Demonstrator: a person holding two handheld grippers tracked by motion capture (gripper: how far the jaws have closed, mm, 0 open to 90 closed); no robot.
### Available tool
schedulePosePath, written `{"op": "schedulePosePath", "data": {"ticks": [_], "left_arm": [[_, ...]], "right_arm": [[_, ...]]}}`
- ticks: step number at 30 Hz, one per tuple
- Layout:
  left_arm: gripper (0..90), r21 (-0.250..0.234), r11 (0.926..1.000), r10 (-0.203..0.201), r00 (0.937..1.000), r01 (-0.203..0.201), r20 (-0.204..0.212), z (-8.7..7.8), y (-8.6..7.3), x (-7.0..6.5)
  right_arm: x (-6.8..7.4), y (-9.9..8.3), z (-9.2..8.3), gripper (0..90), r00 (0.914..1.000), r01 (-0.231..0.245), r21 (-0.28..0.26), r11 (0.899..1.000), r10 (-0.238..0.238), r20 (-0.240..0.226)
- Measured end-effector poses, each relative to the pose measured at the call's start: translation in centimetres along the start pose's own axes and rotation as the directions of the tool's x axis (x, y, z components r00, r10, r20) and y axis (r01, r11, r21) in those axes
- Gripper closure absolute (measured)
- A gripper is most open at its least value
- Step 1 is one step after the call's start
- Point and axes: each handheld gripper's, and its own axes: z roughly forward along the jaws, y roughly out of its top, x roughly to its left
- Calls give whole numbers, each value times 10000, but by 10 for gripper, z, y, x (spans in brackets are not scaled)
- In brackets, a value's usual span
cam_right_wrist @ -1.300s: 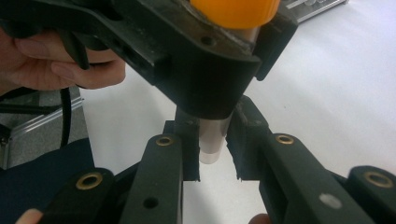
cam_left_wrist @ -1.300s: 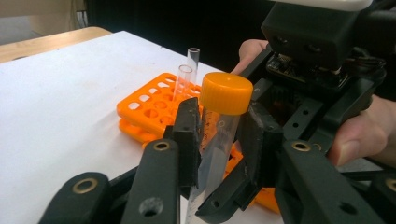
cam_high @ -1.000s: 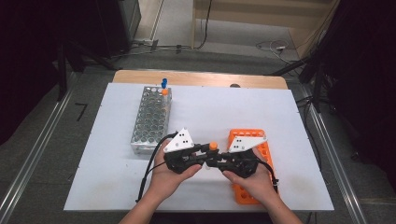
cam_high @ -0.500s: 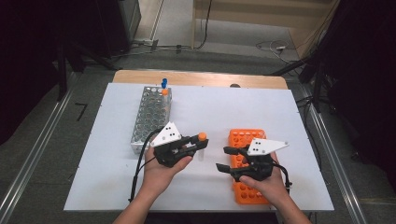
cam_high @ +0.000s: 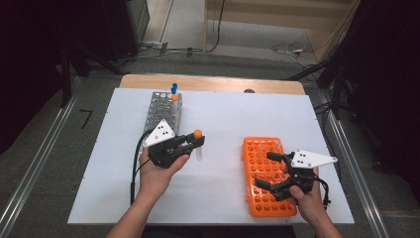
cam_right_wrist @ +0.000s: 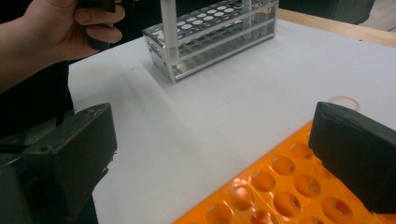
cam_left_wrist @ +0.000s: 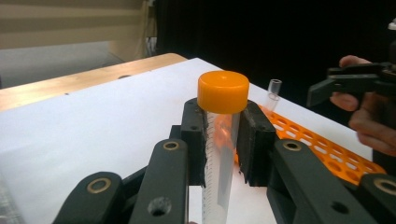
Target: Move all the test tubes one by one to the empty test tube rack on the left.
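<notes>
The left gripper is clamped on a clear plastic tube with an orange screw cap, pads pressed to both sides just under the cap, and holds it upright above the white table sheet, between the two racks. The right gripper, at about four o'clock from the left one, has just been opening and its jaws stand wide apart with nothing between them, over the flat orange plastic rack. The clear rectangular tube rack with one blue-capped and one orange-capped tube sits at eleven o'clock from the held tube.
</notes>
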Motion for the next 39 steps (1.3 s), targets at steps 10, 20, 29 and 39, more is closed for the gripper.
{"op": "schedulePosePath", "data": {"ticks": [10, 20, 29, 39], "left_arm": [[749, -218, 9996, 143, 9979, -157, -634, -8, 16, 23], [749, -578, 9982, 94, 9906, -174, -1363, -7, 28, 52], [749, -945, 9954, -357, 9777, 163, -2069, -3, 30, 83], [749, -1202, 9925, -534, 9594, 206, -2770, 9, 32, 105]], "right_arm": [[-11, -21, -28, 0, 9968, -323, 20, 9995, 321, 727], [-20, -37, -41, 0, 9868, -614, 252, 9978, 569, 1519], [-25, -40, -44, 0, 9844, -738, -40, 9973, 735, 1600], [-23, -42, -42, 0, 9845, -580, 25, 9983, 568, 1658]]}}
